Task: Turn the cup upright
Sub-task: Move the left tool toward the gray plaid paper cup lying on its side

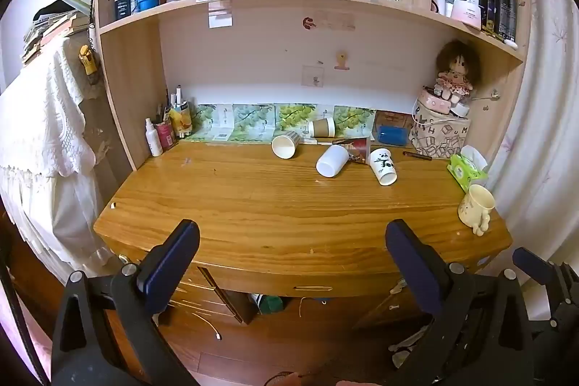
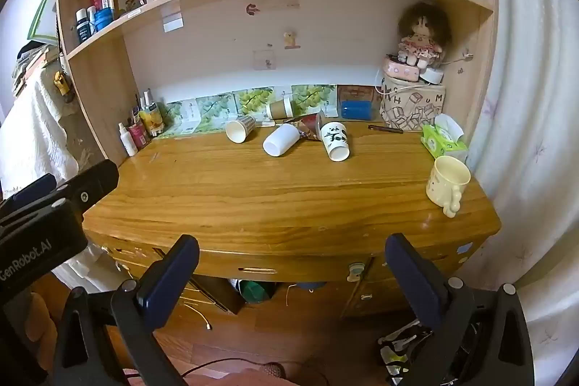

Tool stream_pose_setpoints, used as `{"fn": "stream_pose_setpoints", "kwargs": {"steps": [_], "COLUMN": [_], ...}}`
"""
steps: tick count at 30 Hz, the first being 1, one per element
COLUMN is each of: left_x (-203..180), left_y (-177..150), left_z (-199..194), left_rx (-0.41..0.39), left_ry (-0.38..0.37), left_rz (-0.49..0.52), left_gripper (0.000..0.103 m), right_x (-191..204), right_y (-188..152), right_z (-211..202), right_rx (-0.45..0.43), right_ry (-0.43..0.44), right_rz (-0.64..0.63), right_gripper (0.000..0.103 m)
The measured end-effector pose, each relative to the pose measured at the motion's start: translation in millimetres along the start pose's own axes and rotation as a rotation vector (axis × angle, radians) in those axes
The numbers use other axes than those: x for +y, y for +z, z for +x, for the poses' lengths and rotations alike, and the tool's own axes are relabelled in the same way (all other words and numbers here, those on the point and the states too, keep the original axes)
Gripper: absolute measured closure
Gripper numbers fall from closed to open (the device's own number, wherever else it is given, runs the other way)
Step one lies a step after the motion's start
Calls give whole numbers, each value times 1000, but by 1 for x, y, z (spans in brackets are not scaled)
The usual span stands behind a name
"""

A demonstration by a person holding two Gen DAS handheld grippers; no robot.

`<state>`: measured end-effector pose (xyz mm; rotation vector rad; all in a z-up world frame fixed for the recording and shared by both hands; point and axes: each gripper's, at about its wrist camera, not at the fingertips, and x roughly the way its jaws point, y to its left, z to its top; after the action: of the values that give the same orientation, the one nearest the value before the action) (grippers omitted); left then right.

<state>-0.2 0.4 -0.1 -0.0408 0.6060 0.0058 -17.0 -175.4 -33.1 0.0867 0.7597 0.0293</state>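
Observation:
Several cups lie on their sides at the back of the wooden desk [image 1: 253,205]: a patterned paper cup [image 1: 285,144] [image 2: 240,129], a plain white cup [image 1: 332,160] [image 2: 280,140], a panda cup [image 1: 383,166] [image 2: 336,140] and a brown paper cup [image 1: 321,127] [image 2: 280,108]. A cream mug [image 1: 475,205] [image 2: 448,185] stands upright at the right edge. My left gripper [image 1: 291,241] and right gripper [image 2: 291,255] are open and empty, in front of the desk's front edge, far from the cups.
A tissue pack [image 1: 466,167] [image 2: 443,140], a printed bag with a doll [image 1: 439,132] [image 2: 412,107], a pen [image 1: 418,155] and bottles and pens at the back left [image 1: 164,132] stand on the desk. Bookshelves hang above. A curtain hangs at the right.

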Motion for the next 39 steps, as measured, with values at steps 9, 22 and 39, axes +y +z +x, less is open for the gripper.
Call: {"fn": "stream_pose_setpoints", "kwargs": {"steps": [9,22,39], "left_x": [5,-5,-18], "left_y": [-7,-16,-41], "left_z": [-5,-16,-39], "left_rx": [6,47,124], "left_ry": [0,4,38], "left_rz": [-11,-33,-55], "left_gripper": [0,0,0], "right_x": [2,2,-14], "right_y": [-2,-13,-31], "right_z": [-3,-16,-39], "right_rx": [3,31,86], "right_ry": [0,3,68], "right_rz": [-1,-19,-18], "right_gripper": [0,0,0]}}
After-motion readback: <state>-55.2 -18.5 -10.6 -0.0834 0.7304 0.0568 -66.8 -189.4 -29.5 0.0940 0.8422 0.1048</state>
